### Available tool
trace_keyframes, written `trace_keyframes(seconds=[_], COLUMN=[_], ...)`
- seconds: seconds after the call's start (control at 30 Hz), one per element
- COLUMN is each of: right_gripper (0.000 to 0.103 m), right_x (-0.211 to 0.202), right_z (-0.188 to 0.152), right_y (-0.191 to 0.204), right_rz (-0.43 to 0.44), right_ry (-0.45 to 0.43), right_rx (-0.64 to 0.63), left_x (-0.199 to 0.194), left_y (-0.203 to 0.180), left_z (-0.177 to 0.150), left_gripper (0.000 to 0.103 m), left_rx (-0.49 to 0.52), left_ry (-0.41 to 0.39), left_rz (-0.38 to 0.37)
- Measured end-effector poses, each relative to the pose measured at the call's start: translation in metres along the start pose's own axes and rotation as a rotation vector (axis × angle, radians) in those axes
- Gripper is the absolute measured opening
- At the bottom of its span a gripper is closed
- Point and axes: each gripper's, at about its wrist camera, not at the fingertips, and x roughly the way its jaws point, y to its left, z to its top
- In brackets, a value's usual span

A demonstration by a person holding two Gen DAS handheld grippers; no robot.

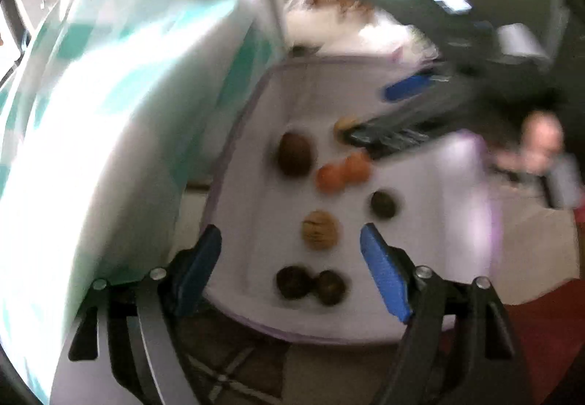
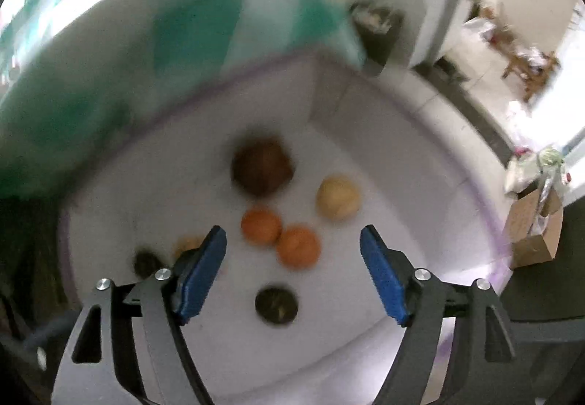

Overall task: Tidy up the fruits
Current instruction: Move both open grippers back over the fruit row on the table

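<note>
Fruits lie on a white table [image 1: 256, 207]. In the left wrist view: a big brown fruit [image 1: 294, 153], two oranges [image 1: 342, 171], a dark green fruit [image 1: 382, 203], a tan striped fruit [image 1: 319, 230] and two dark fruits [image 1: 310, 284]. My left gripper [image 1: 290, 235] is open and empty above the near fruits. The right gripper [image 1: 398, 112] reaches in from the far right. In the right wrist view my right gripper [image 2: 292, 236] is open and empty over two oranges [image 2: 279, 235], with the brown fruit [image 2: 262, 166], a yellow fruit [image 2: 337, 197] and a dark fruit [image 2: 276, 304] nearby.
A bed with a teal-and-white checked cover [image 1: 91, 112] runs along the table's left side and also shows in the right wrist view [image 2: 146, 39]. A cardboard box [image 2: 533, 233] stands on the floor to the right. A doorway with clutter [image 2: 512, 50] lies beyond. Both views are motion-blurred.
</note>
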Motion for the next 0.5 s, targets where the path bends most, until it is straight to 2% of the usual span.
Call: trace_keyframes(seconds=[0.03,0.1,0.13,0.27,0.33,0.4,0.5], right_gripper=[0.077,0.083,0.083,0.083,0.086,0.087,0.087], right_x=[-0.01,-0.034,-0.045,-0.087,-0.103,-0.119,-0.126], right_z=[0.007,0.019,0.023,0.034,0.039,0.047,0.057], right_y=[-0.001,0.003,0.01,0.043,0.066,0.091,0.144], right_rz=[0.003,0.04,0.067,0.173,0.254,0.337,0.364], right_ry=[-0.041,-0.141,-0.183,-0.32,-0.372,-0.394,-0.392], right_rx=[0.015,0.028,0.017,-0.037,-0.047,-0.079,-0.195], left_x=[-0.014,-0.046,-0.062,-0.126,-0.153,-0.166,-0.182], left_y=[0.0,0.007,0.014,0.063,0.096,0.126,0.192], left_z=[0.001,0.002,0.002,-0.01,-0.029,-0.048,-0.094], left_gripper=[0.078,0.087,0.094,0.098,0.101,0.101,0.101], left_rx=[0.001,-0.011,-0.035,-0.203,-0.289,-0.369,-0.586], left_ry=[-0.045,-0.154,-0.198,-0.34,-0.401,-0.412,-0.39], left_rz=[0.004,0.059,0.059,-0.027,0.04,0.122,0.285])
